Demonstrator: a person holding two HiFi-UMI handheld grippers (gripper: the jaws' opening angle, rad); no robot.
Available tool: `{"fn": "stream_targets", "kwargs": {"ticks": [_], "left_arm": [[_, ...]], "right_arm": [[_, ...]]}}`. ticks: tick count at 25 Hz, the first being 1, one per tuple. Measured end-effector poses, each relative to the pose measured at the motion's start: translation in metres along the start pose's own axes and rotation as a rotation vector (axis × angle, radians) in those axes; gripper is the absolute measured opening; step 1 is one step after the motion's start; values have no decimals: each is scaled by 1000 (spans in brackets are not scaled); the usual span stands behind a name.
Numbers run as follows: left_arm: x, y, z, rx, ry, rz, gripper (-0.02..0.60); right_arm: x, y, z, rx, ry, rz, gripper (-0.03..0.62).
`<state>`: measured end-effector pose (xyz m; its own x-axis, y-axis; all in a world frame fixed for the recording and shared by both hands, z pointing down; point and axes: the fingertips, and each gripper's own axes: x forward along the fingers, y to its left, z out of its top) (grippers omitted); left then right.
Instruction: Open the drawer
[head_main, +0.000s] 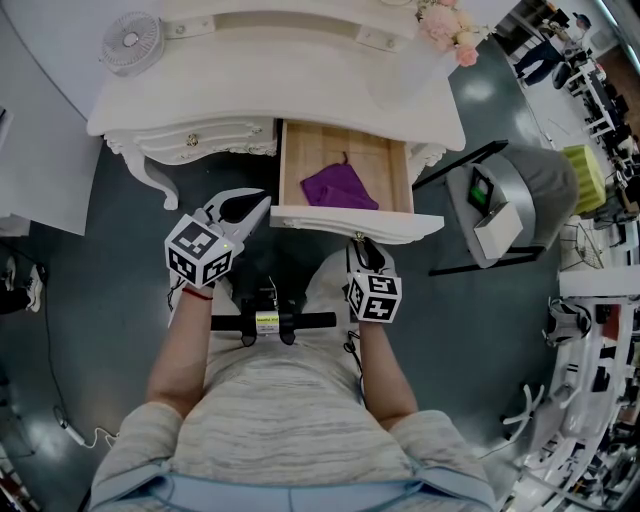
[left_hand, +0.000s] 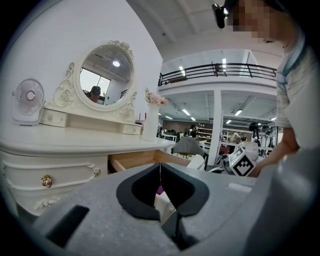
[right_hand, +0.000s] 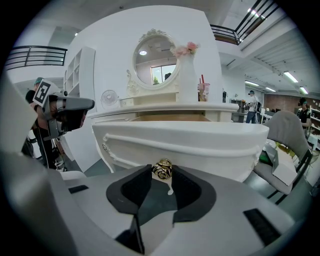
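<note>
I grip the knob (right_hand: 162, 170) at 6 o'clock on the open drawer (head_main: 290, 165) with the right gripper (right_hand: 162, 173) fingers for pulling; left gripper (left_hand: 160, 168) fingers closed, empty, at 8 o'clock.

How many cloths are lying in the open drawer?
1. A purple cloth lies near the middle of the open drawer's wooden bottom. Anything further back under the tabletop would be hidden.

White drawer (head_main: 345, 221), pale wood inside; purple cloth (head_main: 340, 187); gold knob (right_hand: 162, 169).
</note>
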<state>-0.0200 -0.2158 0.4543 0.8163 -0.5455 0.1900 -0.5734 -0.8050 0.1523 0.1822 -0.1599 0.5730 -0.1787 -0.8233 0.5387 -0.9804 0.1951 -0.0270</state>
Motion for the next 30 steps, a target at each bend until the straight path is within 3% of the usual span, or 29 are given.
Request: {"fn": "stream_targets", "kwargs": {"ticks": [10,17,21,25,30], "left_arm": [[-2,-2,2,3,-10,-5,15],[-12,-6,21,5,-57,-21,15],[-20,-16,27,13,-58,-35,15],[-24,-24,28,22,-52,-47,15],[-22,-32,34,40,-62,-60,15]], "right_arm": [[-20,0,14,21,16,22,121],[-46,24,89,-6,-173,117,118],[-51,50,133,-48,-275,202,55],[-49,77,155,-79,-302,289,11],[-46,99,165,-77,-311,341,9]]}}
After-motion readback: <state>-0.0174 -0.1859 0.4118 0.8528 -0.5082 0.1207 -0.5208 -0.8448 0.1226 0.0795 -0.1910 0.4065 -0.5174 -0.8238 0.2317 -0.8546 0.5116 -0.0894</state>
